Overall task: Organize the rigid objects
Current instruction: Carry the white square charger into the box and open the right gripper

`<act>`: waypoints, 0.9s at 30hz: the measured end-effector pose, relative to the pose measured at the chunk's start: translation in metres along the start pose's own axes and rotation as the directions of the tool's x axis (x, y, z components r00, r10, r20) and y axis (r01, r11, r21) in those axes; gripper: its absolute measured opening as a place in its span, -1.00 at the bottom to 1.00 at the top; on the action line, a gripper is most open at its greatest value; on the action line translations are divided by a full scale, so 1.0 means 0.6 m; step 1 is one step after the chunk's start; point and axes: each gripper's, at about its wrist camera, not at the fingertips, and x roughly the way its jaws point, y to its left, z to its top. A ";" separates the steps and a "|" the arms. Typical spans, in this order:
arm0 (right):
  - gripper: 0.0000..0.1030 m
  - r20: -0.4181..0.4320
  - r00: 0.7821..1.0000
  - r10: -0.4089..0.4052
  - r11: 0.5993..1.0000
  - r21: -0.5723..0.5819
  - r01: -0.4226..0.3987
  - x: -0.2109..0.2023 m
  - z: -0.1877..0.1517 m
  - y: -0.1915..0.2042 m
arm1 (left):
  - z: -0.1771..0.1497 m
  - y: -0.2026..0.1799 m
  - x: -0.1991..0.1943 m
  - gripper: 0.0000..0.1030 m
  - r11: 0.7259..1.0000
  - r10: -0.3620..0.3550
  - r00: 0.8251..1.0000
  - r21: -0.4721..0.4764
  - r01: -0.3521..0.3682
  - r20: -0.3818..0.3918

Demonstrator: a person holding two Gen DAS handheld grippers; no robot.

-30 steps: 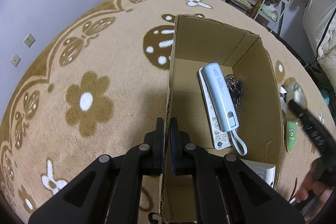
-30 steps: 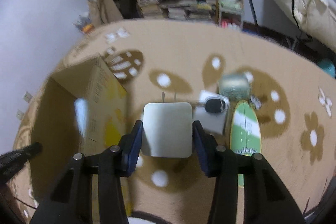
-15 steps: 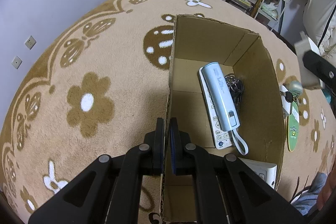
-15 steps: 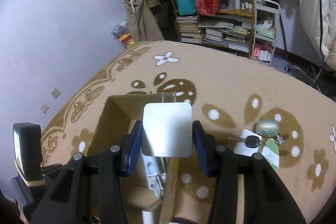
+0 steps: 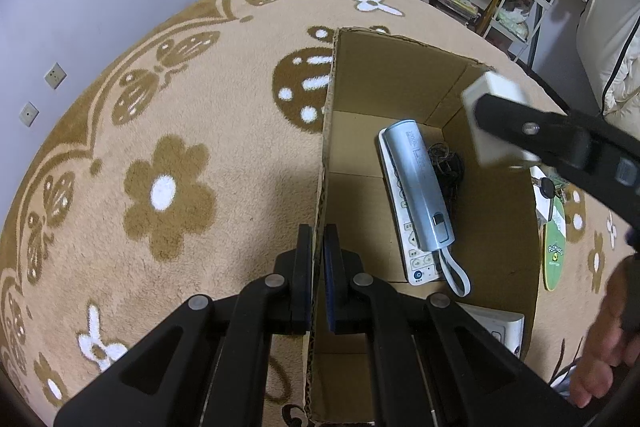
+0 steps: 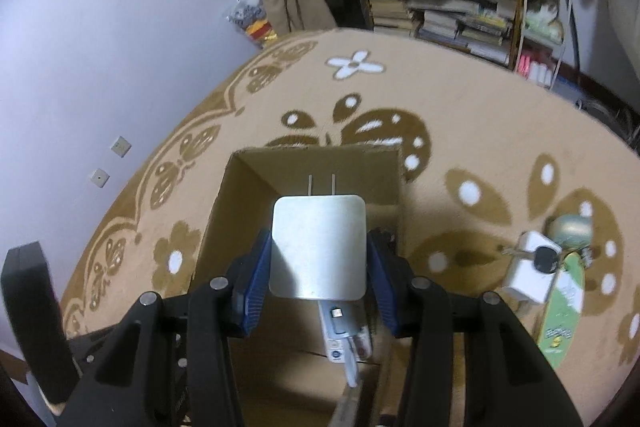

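Nearest the lens in the left wrist view, the left gripper has its jaws pressed together on the near side wall of the cardboard box, one pad outside and one inside, steadying it on the flowered carpet. In the right wrist view the right gripper pinches a white plug adapter across its flat sides, its two metal prongs pointing forward and away from the hand, so its long axis runs along the fingers. The adapter hangs above the open box, with the box floor directly below and ahead of the jaws; judged from this, the coming move is a lowering and release, and the right hand is the one that can make it, since the left is busy on the wall. Already lying in the box are a white remote control and, on top of it, a pale blue cylindrical device with a strap, both lying lengthwise along the box; print runs along the cylinder but is too small to read. A dark bunch of keys or cord sits beside them. Farther off on the carpet are a white charger with a car key, a green oval board with illegible lettering, and a small rounded tin.
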 end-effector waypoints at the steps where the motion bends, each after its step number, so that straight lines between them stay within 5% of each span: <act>1: -0.02 -0.003 1.000 0.011 1.000 0.015 -0.011 0.005 -0.001 -0.002 | 0.000 0.000 0.000 -0.90 1.000 0.000 1.000 0.000 0.000 0.000; 13: -0.02 -0.079 0.997 0.023 0.999 -0.021 -0.025 0.069 -0.015 0.021 | 0.000 -0.001 0.000 -0.90 1.000 -0.004 1.000 -0.001 0.004 -0.001; 27: -0.01 -0.059 0.998 0.021 0.997 -0.074 -0.026 0.040 -0.008 0.029 | -0.003 -0.003 0.001 -0.90 1.000 0.000 1.000 -0.002 0.000 0.000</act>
